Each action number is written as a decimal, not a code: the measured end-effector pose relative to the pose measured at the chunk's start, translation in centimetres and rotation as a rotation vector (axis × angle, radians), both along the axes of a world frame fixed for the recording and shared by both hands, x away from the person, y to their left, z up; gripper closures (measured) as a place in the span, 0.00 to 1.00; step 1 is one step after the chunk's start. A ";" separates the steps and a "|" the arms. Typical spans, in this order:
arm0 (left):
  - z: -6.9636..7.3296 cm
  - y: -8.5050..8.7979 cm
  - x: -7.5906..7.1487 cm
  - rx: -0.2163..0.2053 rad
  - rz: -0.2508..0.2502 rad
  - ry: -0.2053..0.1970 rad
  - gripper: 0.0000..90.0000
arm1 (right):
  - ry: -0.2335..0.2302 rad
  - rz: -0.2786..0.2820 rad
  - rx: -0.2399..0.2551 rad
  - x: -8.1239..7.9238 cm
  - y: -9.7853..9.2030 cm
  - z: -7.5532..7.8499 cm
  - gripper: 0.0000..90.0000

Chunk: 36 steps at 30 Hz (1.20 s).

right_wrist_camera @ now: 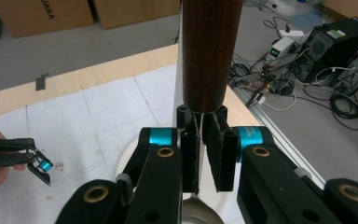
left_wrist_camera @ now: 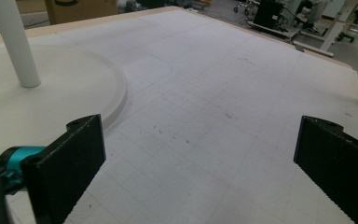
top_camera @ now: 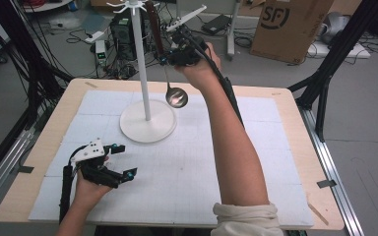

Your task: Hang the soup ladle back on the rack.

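A ladle with a dark wooden handle (top_camera: 152, 24) and a metal bowl (top_camera: 176, 97) hangs upright beside the white pole of a hook stand (top_camera: 140, 59). My right gripper (top_camera: 170, 58) is raised above the table's far side, shut on the ladle's thin metal shank just under the handle (right_wrist_camera: 209, 51); in the right gripper view its pads (right_wrist_camera: 189, 154) pinch the shank. My left gripper (top_camera: 128, 160) rests low on the white mat at the near left, open, with nothing between its jaws (left_wrist_camera: 200, 158). It lies close to the stand's round base (left_wrist_camera: 51, 93).
The white gridded mat (top_camera: 192, 162) covers a wooden table (top_camera: 39, 147). The stand's base (top_camera: 147, 123) sits at the mat's far left-centre, with small hooks (top_camera: 128, 6) at the pole's top. Cardboard boxes (top_camera: 288, 24), cables and computer gear (right_wrist_camera: 335, 46) lie on the floor beyond.
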<state>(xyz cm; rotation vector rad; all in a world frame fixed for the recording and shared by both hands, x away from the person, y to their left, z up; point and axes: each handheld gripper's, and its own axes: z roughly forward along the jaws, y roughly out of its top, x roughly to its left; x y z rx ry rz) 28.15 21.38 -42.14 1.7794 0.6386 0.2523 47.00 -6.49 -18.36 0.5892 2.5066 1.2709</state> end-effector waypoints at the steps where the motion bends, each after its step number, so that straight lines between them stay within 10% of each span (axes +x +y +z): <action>1: 0.0 0.0 0.0 0.002 -0.001 -0.001 0.03 | -0.002 0.002 -0.005 0.1 0.1 0.0 0.93; 23: -0.1 -0.1 0.0 0.002 0.000 0.003 0.03 | 0.015 0.006 -0.011 1.0 1.9 -0.7 0.92; 36: 0.0 -0.1 -0.2 0.001 -0.004 0.001 0.03 | -0.033 -0.001 0.001 -0.4 1.5 -0.9 0.75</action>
